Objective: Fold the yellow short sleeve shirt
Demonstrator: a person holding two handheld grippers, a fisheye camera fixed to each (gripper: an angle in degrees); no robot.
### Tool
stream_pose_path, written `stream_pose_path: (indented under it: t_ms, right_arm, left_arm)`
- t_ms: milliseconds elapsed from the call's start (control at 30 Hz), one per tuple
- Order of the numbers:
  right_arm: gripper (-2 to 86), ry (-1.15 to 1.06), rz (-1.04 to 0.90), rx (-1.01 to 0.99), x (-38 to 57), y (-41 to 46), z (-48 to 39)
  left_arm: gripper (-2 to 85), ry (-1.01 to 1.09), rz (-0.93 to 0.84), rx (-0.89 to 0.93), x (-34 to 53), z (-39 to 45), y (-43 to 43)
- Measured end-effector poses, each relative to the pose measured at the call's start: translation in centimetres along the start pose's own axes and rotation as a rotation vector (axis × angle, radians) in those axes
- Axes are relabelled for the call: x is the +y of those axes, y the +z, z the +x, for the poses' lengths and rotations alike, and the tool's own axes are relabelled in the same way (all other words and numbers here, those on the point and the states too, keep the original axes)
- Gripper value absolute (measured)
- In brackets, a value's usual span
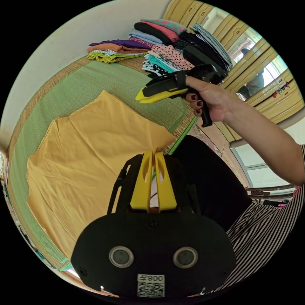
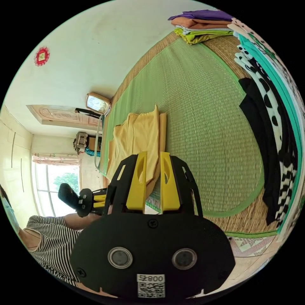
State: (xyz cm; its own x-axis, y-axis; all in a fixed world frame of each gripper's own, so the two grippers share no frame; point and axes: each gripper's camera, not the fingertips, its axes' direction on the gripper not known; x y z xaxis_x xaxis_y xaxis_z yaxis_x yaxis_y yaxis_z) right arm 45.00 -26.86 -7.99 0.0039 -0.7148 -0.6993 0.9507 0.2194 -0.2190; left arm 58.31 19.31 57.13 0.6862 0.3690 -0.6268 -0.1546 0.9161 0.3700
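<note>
The left gripper (image 1: pixel 154 155) had its yellow jaws pressed nearly together on a corner of the yellow short sleeve shirt (image 1: pixel 92 159), which lay spread flat on the green woven mat (image 1: pixel 105 79) ahead of the jaws. Beyond them and to the right, a hand (image 1: pixel 211 97) raised the right gripper (image 1: pixel 139 98) above the mat, its jaws drawn narrow and holding nothing, with stacks of folded clothes (image 1: pixel 159 47) behind.
</note>
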Motion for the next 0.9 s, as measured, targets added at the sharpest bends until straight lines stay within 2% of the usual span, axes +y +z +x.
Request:
stream_pose_path:
  t_ms: [200, 600, 900]
  right_arm:
    - [8.2, -0.004, -0.028, 0.122, -5.3, 3.4, -2.4]
    - [4.0, -0.039, -0.061, 0.285, -7.6, 7.6, -6.5]
    - [0.5, -0.022, -0.014, 0.195, -7.4, 7.7, -8.4]
  left_arm:
    - [1.0, -0.02, -0.003, 0.053, 0.0, -0.7, 0.5]
    - [1.0, -0.041, 0.008, 0.12, 1.9, -3.1, -2.0]
    - [1.0, -0.063, 0.056, 0.145, 5.3, -6.0, -7.8]
